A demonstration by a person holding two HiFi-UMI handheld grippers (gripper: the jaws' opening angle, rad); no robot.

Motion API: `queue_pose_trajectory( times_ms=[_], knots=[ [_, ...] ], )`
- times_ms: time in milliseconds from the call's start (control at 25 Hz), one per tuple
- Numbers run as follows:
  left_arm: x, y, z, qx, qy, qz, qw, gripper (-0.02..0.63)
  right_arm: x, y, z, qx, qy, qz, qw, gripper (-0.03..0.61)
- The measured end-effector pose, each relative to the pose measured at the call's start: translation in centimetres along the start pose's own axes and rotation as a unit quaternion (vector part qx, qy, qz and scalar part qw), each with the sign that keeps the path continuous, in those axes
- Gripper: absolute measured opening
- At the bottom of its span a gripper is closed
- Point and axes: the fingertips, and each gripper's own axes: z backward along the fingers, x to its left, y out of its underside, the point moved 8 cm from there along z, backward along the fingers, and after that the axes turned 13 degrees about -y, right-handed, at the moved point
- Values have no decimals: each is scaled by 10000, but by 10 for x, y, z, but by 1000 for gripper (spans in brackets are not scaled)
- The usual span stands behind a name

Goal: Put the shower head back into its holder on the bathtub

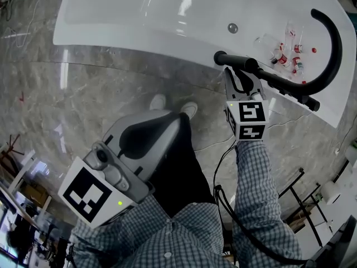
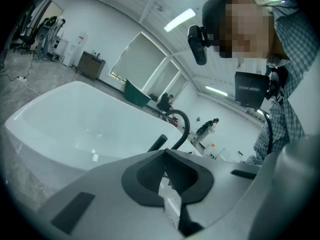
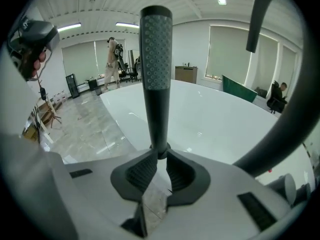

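The right gripper (image 3: 159, 156) has its jaws clamped on the thin smooth neck of the shower head (image 3: 156, 59). The head stands straight out ahead of the jaws, at the rim of the bathtub (image 3: 225, 129). It looks stiff, rather light and slippery. The dimpled part further ahead of the jaws would probably give a surer hold. The left gripper (image 2: 165, 151) has its jaws together, with nothing between them.

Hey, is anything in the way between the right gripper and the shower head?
No, nothing visible is. The right gripper is closed directly on the shower head, at its narrow end, beside the bathtub rim.
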Motion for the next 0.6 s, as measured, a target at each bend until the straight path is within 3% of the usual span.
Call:
queue_pose_trajectory(
  times_ms=[200,600],
  knots=[
    [-7,1,1,-7,64,-71,10000,9,5,-1,17,-249,44,-162,9995,28],
    [-26,-26,18,-205,144,-498,9984,9,34,-22,77,-707,-79,-648,9954,18]
  ],
)
